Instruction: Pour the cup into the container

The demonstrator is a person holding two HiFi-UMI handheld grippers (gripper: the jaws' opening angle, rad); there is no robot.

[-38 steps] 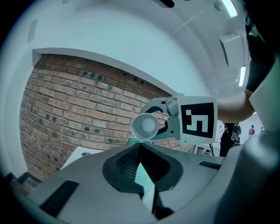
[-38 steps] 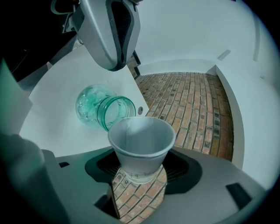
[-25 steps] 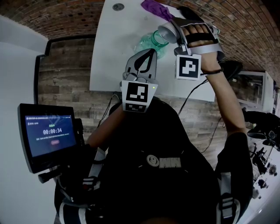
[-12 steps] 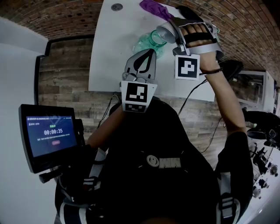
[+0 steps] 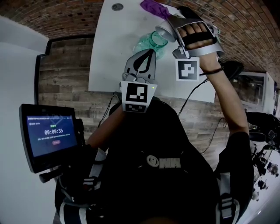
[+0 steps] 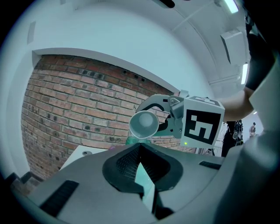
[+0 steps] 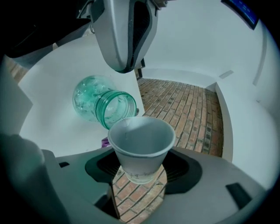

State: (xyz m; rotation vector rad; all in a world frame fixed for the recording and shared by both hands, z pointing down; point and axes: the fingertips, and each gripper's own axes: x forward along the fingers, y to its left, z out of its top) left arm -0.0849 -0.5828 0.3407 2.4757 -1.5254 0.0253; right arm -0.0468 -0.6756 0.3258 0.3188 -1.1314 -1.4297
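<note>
My right gripper [image 5: 169, 29] is shut on a white paper cup [image 5: 162, 29], tipped on its side just above the mouth of a green glass jar [image 5: 151, 43] standing on the white table [image 5: 109, 52]. In the right gripper view the cup [image 7: 140, 140] sits between the jaws of my right gripper [image 7: 139, 173], with the jar [image 7: 105, 107] beyond its rim; I see nothing inside the cup. My left gripper [image 5: 151, 52] hovers shut and empty near the table's front edge, short of the jar. In the left gripper view, my left gripper [image 6: 140, 148] points at the cup [image 6: 143, 124].
A purple cloth [image 5: 155, 8] lies at the table's far edge behind the jar, and a small round disc [image 5: 118, 6] sits at the far left. A screen with a timer [image 5: 51, 134] stands low on the left. Brick floor surrounds the table.
The right hand has rolled a little further, tilting the cup more over the jar mouth. The left gripper has not moved.
</note>
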